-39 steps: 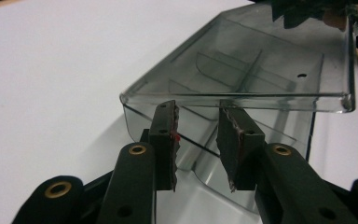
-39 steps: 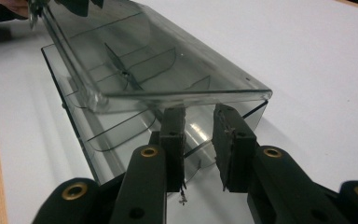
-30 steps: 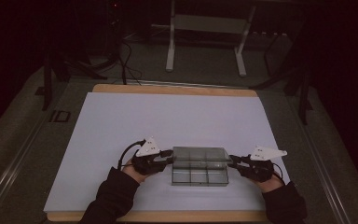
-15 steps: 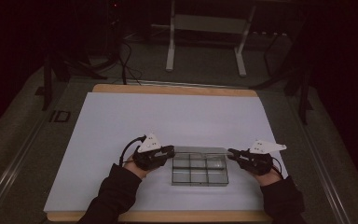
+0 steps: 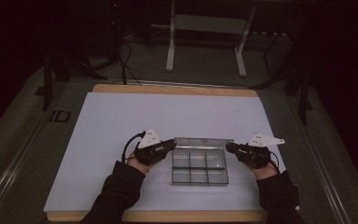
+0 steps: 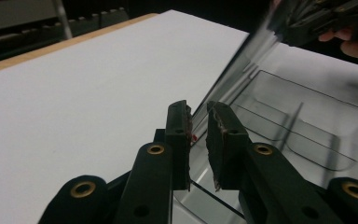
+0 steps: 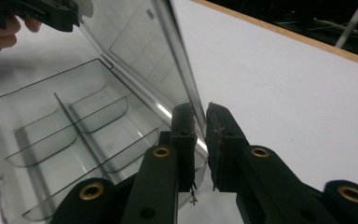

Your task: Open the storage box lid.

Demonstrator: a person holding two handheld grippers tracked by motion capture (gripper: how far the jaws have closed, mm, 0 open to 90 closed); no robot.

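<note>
Now we've got the clear divider box [image 5: 199,167] near-center on the white mat [image 5: 121,121], lid [image 5: 203,140] upright; left gripper [image 6: 198,122] & right gripper [image 7: 200,122], jaws just closing, pinch its ends. Lid's up, compartments empty; filling or shutting it is left, we reckon.

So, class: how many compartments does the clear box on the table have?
6, in the clear box: three in the far row by the raised lid, three in the near row. Glare off the plastic blurs some dividers.
</note>
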